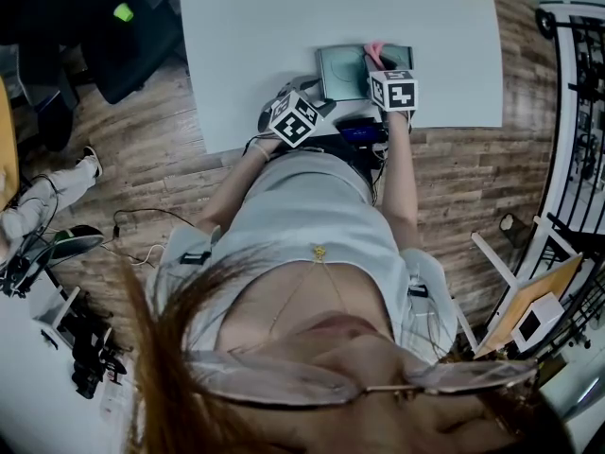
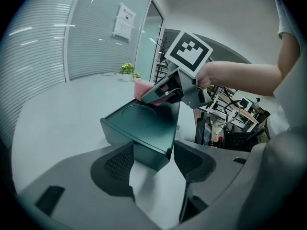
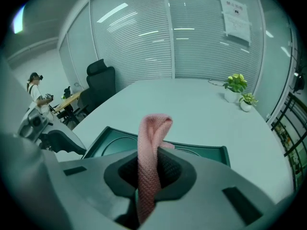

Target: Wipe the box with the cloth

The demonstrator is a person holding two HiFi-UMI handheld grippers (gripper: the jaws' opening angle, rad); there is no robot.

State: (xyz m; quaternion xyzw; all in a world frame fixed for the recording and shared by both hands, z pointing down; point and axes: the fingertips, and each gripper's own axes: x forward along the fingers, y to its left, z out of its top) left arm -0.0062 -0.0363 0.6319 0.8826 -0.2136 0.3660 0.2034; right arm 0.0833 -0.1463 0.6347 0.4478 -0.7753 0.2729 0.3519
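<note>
While clamped, cloth (image 3: 152, 152) seemingly touches box (image 2: 144, 128)

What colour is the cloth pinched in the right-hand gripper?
The cloth is pink, with a fine knitted weave; the right gripper view shows it best.

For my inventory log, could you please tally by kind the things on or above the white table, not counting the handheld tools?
Box: 1
Cloth: 1
Potted plants: 2
Total: 4
</note>
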